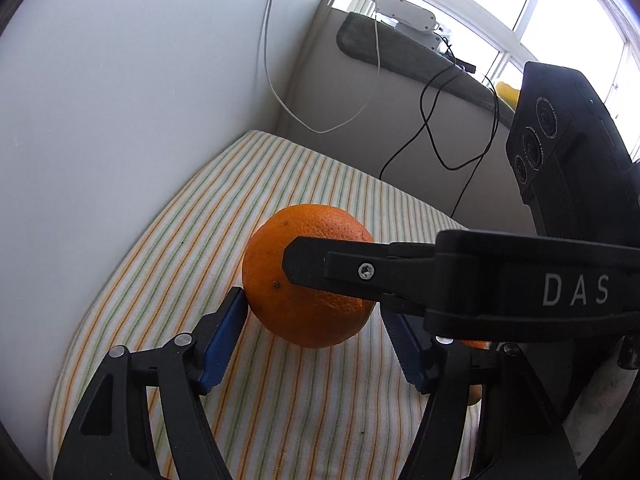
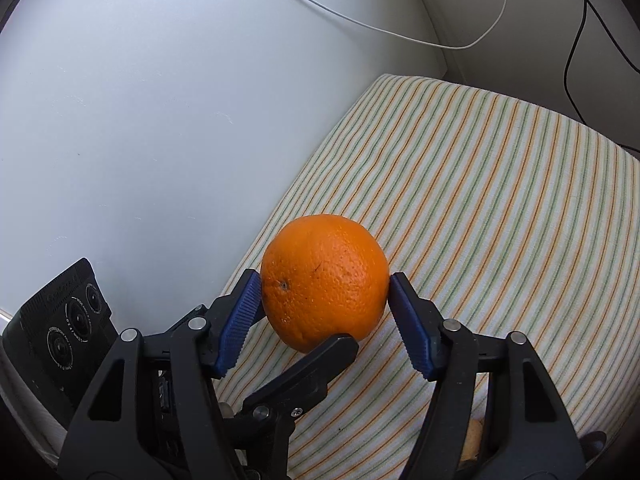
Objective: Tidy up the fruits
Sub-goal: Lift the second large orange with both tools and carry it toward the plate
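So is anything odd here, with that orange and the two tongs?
Yes: both tongs grip the same orange at once, above the striped cloth. The right tongs pinch its sides; the left tongs touch it too, crosswise.

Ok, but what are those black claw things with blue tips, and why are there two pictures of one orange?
Those are two hand-held grippers: tongs a person squeezes, one per hand. Each carries a camera looking along its fingers, so each picture is one gripper's own view. The left hand-held gripper took the first, the right hand-held gripper the second. Both surround the same orange, over a striped cloth. The right one's blue pads press both its sides. Whether the left one squeezes too, I can't tell.
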`<state>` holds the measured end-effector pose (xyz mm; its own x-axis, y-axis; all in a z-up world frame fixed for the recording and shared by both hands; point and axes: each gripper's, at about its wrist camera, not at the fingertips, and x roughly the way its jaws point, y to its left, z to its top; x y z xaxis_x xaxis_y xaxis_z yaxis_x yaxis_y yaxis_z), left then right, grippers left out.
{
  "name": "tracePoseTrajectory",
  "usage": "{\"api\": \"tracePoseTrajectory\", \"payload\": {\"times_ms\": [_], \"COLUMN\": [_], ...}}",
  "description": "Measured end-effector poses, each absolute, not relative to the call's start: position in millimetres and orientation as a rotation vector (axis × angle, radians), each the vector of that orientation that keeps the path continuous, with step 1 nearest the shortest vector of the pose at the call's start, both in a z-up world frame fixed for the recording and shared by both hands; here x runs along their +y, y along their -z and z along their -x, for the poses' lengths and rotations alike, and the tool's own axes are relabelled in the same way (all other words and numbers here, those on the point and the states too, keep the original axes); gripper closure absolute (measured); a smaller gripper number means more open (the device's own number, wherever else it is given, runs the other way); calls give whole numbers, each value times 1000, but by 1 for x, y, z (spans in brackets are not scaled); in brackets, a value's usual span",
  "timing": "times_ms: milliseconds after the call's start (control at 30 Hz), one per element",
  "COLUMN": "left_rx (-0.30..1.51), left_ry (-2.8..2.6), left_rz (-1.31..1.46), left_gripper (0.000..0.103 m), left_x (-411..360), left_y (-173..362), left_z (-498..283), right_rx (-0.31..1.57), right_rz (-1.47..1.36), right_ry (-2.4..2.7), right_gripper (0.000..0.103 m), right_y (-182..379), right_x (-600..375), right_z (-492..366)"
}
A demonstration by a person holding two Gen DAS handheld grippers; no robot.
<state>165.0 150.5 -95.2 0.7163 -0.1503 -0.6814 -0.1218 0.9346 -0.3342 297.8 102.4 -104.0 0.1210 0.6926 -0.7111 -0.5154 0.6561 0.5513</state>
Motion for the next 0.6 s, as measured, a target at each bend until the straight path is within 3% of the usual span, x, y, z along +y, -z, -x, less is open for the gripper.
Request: {"api": "tracePoseTrajectory", "payload": {"times_ms": [600], "left_rx": [728], "left_ry": [146], "left_rz": [307], "left_gripper": [35], "left_x": [68], "left_y": [55], "left_z": [-177], "right_rx": [1052], "right_rz": [-218], "right_ry": [-802], "right_gripper": [34], "right_y": [59], "right_x": [-2], "right_z": [-289]}}
